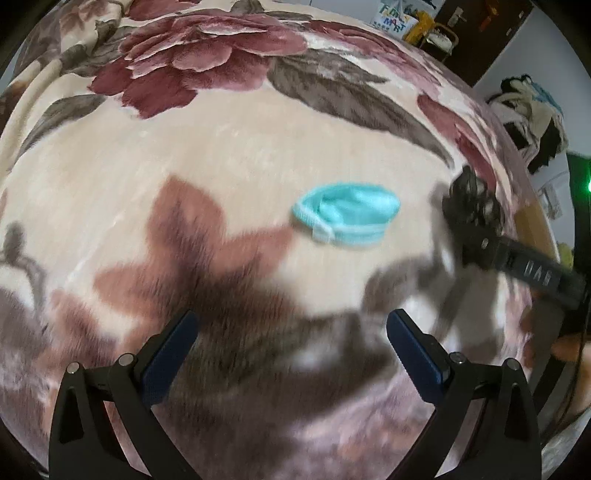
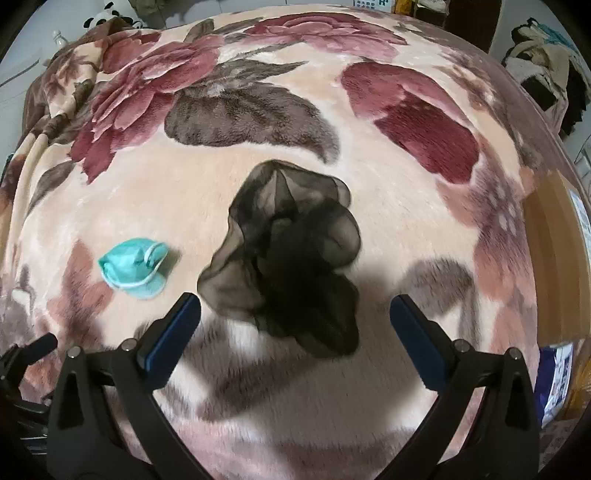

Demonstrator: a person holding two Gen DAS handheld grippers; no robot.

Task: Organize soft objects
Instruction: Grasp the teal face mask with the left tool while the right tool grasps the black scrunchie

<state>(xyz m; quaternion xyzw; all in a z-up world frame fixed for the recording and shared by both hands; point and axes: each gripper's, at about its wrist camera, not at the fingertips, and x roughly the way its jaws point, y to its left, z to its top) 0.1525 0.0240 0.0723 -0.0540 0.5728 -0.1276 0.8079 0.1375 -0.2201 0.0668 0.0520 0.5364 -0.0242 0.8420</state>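
A small teal sock (image 1: 347,218) lies crumpled on the floral plush blanket (image 1: 221,147), ahead of my left gripper (image 1: 291,321), which is open, empty and well short of it. To the sock's right, a dark sheer stocking (image 1: 472,199) lies bunched under the tip of the other gripper's black body (image 1: 517,258). In the right wrist view the stocking (image 2: 288,258) spreads just ahead of my right gripper (image 2: 295,302), its near end reaching between the open fingers. The teal sock (image 2: 133,267) lies to its left on the blanket (image 2: 399,229).
The blanket covers a bed, with its folds bunched at the far left (image 2: 62,92). A cardboard box (image 2: 554,258) stands off the right edge. Clothes are piled at the far right (image 2: 546,66), and a panda plush (image 2: 107,14) sits at the far left.
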